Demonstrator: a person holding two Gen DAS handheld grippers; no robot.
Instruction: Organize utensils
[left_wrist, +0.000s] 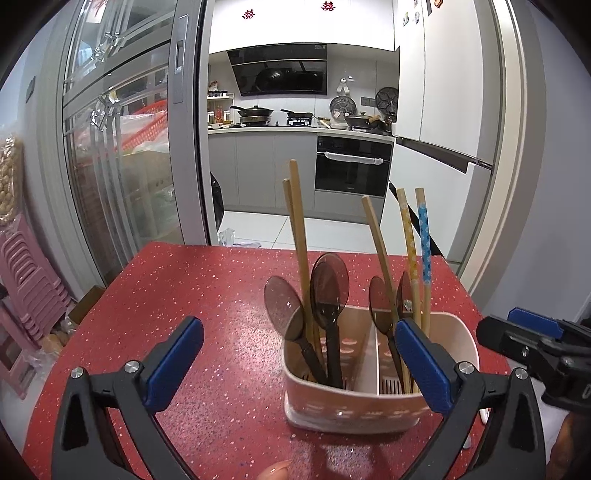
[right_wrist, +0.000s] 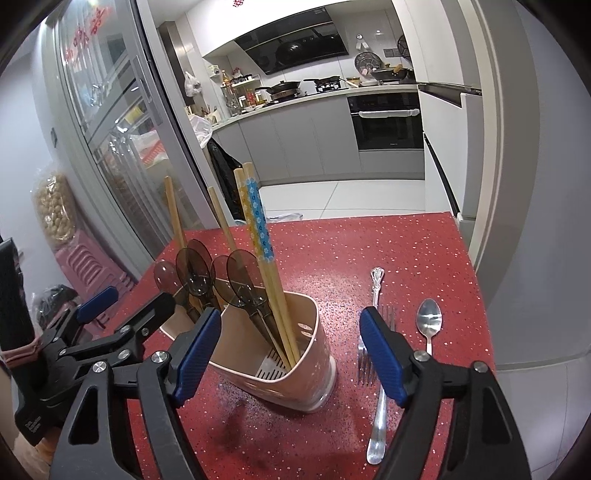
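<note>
The right gripper (right_wrist: 290, 356) has its fingers wide open and empty, low in the frame, near two thin, hard, slippery forks (right_wrist: 376, 354) lying flat on the red tabletop (right_wrist: 424, 258), best pinched by the handle, beside the holder (right_wrist: 295, 350) already full of chopsticks (right_wrist: 258, 229).

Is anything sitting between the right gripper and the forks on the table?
Nothing visible. The right gripper is open and empty, and the forks lie on bare red table just past its right finger. The utensil holder stands left of them, the metal spoon right, neither across the way.
</note>
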